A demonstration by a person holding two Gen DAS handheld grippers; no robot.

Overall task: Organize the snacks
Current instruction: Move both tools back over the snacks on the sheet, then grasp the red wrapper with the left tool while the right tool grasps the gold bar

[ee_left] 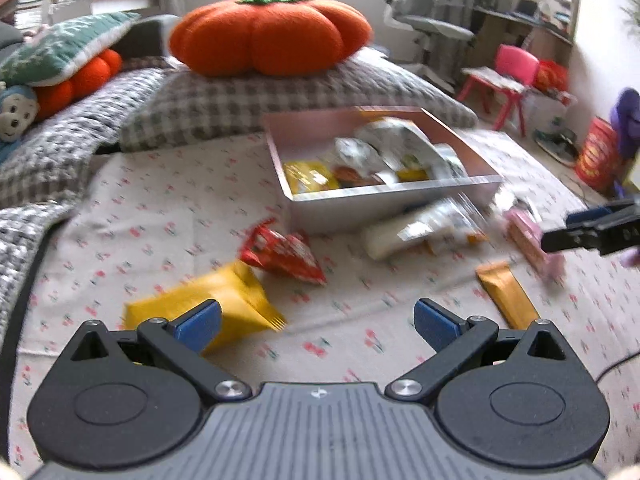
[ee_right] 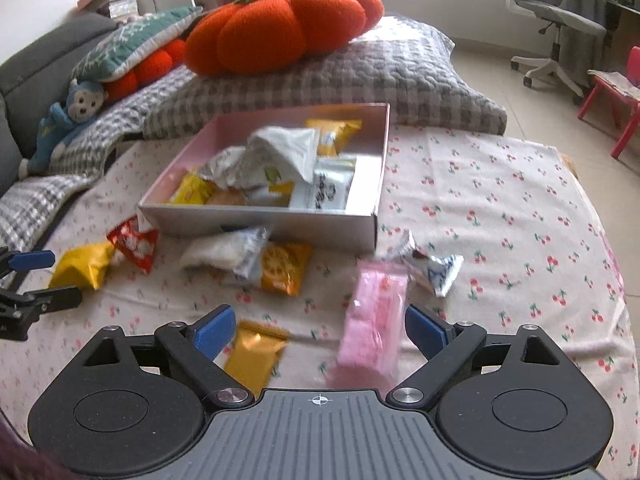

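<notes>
L gripper (ee_left: 316, 322): jaws spread wide, nothing between the pads. Yellow packet (ee_left: 208, 300) lay on the cherry-print sheet (ee_left: 168, 200) just past its L fingertip, partly hidden by it. Red packet (ee_left: 282, 254) lay beyond the yellow one, near the box's front-left corner.

R gripper (ee_right: 320, 326): jaws wide apart. Pink packet (ee_right: 378, 320) sat between them, close to the R finger; blurred, so contact w/ the pad not clear, no clamp seen. Gold packet (ee_right: 256, 354) lay flat on the sheet by the L finger.

Pink box (ee_right: 260, 226) sat mid-sheet, open top, already holding several snacks: white, yellow, silver wrappers. White/silver bag (ee_right: 228, 254) and orange cookie packet (ee_right: 284, 268) lay against the box's front wall. Small white-blue wrapper (ee_right: 440, 272) just R of the pink packet.

Orange pumpkin cushion (ee_right: 280, 24) on checked pillow (ee_right: 360, 80) behind the box.
</notes>
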